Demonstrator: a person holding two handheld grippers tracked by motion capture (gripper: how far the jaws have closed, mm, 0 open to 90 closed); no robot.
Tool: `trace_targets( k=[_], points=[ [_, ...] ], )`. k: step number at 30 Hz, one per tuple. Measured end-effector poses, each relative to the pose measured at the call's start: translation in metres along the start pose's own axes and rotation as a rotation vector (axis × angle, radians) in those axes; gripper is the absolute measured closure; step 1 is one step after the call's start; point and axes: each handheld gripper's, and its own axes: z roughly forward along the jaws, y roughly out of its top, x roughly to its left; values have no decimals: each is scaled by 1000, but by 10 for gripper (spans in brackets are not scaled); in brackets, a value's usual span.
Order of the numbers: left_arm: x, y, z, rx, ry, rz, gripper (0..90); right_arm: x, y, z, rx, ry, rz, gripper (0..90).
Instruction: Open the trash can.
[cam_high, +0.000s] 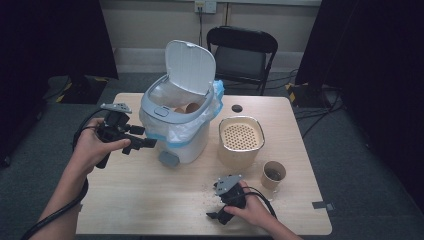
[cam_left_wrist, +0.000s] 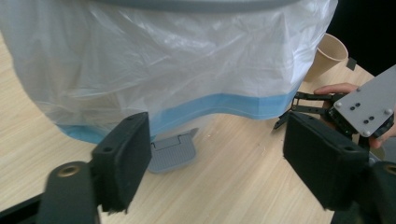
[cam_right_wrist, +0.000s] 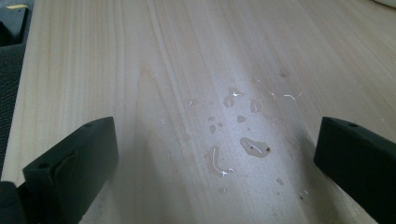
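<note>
A white pedal bin (cam_high: 177, 127) stands mid-table with its lid (cam_high: 190, 67) up. It is lined with a clear bag (cam_left_wrist: 163, 60) that has a blue band, and brown round items lie inside. My left gripper (cam_high: 142, 145) is held at the bin's left front. It is open (cam_left_wrist: 215, 158) and empty, facing the bag and the grey pedal (cam_left_wrist: 172, 154). My right gripper (cam_high: 216, 217) is low near the table's front edge. It is open (cam_right_wrist: 215, 163) over a patch of spilled droplets (cam_right_wrist: 254, 147), with nothing held.
A beige container (cam_high: 241, 140) with a perforated top sits right of the bin. A paper cup (cam_high: 273, 174) with dark residue stands beside it. Dark specks (cam_high: 207, 192) dot the wood near my right hand. A black folding chair (cam_high: 242, 52) stands behind the table.
</note>
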Motion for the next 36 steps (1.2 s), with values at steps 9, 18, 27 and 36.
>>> trace_targets(
  k=[9, 18, 27, 36],
  points=[
    [-1, -11, 13, 25, -24, 14, 191, 0, 0, 0, 0, 0, 0, 0],
    [0, -22, 25, 28, -46, 16, 191, 0, 0, 0, 2, 2, 0, 0],
    [1, -43, 41, 44, -63, 8, 192, 0, 0, 0, 3, 3, -1, 0],
    [0, -62, 58, 58, -79, 9, 193, 0, 0, 0, 3, 4, -2, 0]
  ],
)
